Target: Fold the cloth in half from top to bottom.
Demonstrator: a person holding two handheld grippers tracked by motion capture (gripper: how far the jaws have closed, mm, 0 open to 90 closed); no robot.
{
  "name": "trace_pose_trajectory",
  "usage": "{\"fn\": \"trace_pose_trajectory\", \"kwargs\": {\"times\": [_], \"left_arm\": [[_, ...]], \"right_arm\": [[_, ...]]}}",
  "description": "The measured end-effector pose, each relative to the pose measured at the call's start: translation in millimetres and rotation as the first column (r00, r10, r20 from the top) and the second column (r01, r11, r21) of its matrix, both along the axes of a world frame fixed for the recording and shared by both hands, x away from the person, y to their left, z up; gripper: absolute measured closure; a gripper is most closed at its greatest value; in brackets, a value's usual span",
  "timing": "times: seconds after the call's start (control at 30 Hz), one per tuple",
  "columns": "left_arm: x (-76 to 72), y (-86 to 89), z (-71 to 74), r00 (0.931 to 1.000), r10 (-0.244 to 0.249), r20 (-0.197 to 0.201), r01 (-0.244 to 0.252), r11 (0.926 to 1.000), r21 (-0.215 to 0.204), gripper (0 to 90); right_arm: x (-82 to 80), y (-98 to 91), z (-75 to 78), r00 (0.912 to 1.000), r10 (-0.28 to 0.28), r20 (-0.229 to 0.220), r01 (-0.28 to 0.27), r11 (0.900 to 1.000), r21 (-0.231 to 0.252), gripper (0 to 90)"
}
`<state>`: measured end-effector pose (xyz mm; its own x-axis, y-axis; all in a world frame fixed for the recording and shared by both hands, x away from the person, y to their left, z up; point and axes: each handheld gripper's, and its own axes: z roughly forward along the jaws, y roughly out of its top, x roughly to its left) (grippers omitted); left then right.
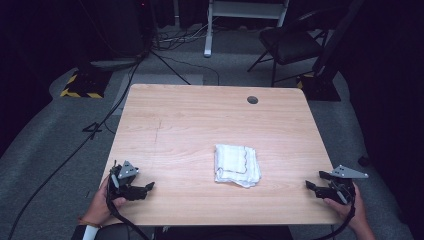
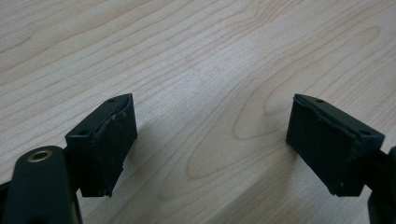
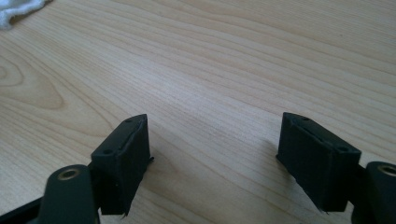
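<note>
1. Dark surroundings frame a grey carpeted floor [image 1: 60, 145], on which a light wooden tabletop [image 1: 200, 120] stands.
2. At the near left edge of the tabletop, the left hand-held gripper [image 1: 148, 187] sits in the person's left hand [image 1: 100, 207], with its jaws pointing right, toward the middle of the tabletop.
3. In the left gripper view, that left hand-held gripper [image 2: 212, 140] has its two black jaws spread wide, with bare wood grain between them and nothing gripped.
4. At the near right edge, the right hand-held gripper [image 1: 310, 186] sits in the person's right hand [image 1: 350, 210], with its jaws pointing left toward the middle.
5. In the right gripper view, the right hand-held gripper [image 3: 215, 149] also stands wide open and empty, low over the wood.
6. A folded white cloth [image 1: 236, 165] lies flat on the tabletop between the two, slightly right of centre and well apart from both; its edge shows at the top left corner of the right gripper view [image 3: 16, 11].
7. Farther out, a round cable hole [image 1: 252, 100] sits near the far edge of the tabletop.
8. Beyond the tabletop stand a black folding chair [image 1: 290, 45] and a white frame [image 1: 245, 15], with black cables [image 1: 100, 125] trailing over the floor at the left.
</note>
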<state>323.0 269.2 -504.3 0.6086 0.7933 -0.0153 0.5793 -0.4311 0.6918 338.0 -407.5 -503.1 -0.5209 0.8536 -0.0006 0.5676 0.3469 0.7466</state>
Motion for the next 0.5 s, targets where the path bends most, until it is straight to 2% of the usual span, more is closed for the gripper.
{"fn": "trace_pose_trajectory", "kwargs": {"times": [0.5], "left_arm": [[1.0,0.1,0.2,1.0,-0.001,-0.004,0.001,1.0,0.001,15.7]], "right_arm": [[2.1,0.5,-0.1,1.0,-0.006,0.0,0.006,1.0,0.002,25.6]]}}
